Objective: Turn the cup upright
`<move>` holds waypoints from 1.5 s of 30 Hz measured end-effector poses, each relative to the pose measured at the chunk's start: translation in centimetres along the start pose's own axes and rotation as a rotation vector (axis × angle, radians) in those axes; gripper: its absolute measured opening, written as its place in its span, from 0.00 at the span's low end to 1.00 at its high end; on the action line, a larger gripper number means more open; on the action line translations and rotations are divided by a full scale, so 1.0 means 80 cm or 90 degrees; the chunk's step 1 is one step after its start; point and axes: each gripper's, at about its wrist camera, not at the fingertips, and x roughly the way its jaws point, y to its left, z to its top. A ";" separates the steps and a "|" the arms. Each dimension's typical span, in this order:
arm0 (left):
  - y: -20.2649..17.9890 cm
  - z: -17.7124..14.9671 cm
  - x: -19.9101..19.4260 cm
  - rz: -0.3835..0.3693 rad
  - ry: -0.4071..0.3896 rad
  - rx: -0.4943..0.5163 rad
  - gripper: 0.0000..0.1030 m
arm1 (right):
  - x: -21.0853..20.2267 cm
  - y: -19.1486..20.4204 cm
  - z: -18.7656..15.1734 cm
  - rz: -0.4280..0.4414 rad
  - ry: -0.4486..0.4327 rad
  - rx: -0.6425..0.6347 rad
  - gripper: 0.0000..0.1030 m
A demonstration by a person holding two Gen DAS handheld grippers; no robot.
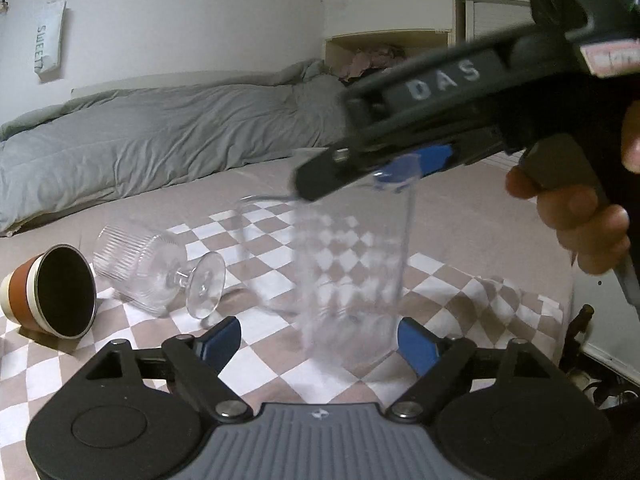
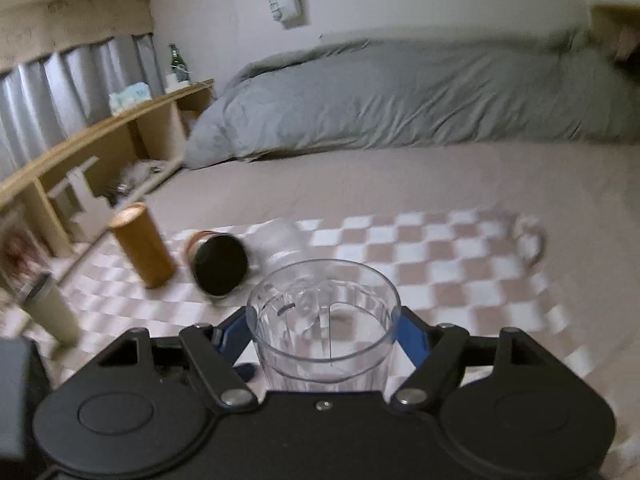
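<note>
Our right gripper (image 2: 324, 332) pinches the clear ribbed plastic cup (image 2: 324, 320) near its rim; it looks light and slippery. Our left gripper (image 1: 320, 340), at six o'clock, gapes wide, empty.

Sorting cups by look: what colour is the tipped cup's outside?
Terracotta orange tipped cup with cream bands; left wrist view shows it best.

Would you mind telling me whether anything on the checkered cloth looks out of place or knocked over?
Yes. Two vessels lie tipped on their sides at the cloth's left end: a ribbed stemmed glass and, beside it, an orange-banded cup whose dark mouth faces the camera. The clear plastic cup in the right gripper is mouth-up. No spill shows.
</note>
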 end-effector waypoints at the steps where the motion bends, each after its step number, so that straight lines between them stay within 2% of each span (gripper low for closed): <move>1: 0.002 0.000 0.000 -0.001 0.003 -0.006 0.83 | -0.002 -0.008 0.001 -0.008 -0.003 0.003 0.75; 9: 0.017 0.003 -0.002 0.009 0.005 -0.047 0.83 | -0.017 -0.058 -0.003 -0.124 -0.048 0.011 0.75; 17: 0.023 0.004 -0.003 0.024 0.003 -0.054 0.83 | 0.001 -0.077 -0.016 -0.177 -0.095 -0.001 0.75; 19: 0.024 0.004 -0.003 0.025 0.004 -0.054 0.83 | 0.006 -0.075 -0.022 -0.187 -0.092 -0.018 0.75; 26: 0.029 0.008 -0.013 0.038 0.006 -0.075 0.83 | -0.001 -0.079 -0.026 -0.184 -0.092 0.001 0.75; 30: 0.032 0.014 -0.028 0.056 -0.010 -0.080 0.85 | -0.011 -0.083 -0.023 -0.166 -0.087 0.047 0.86; 37: 0.036 0.024 -0.068 0.088 -0.037 -0.097 0.96 | -0.039 -0.068 -0.028 -0.157 -0.081 0.054 0.94; 45: 0.033 0.037 -0.116 0.128 -0.060 -0.106 1.00 | -0.102 -0.038 -0.046 -0.188 -0.103 0.058 1.00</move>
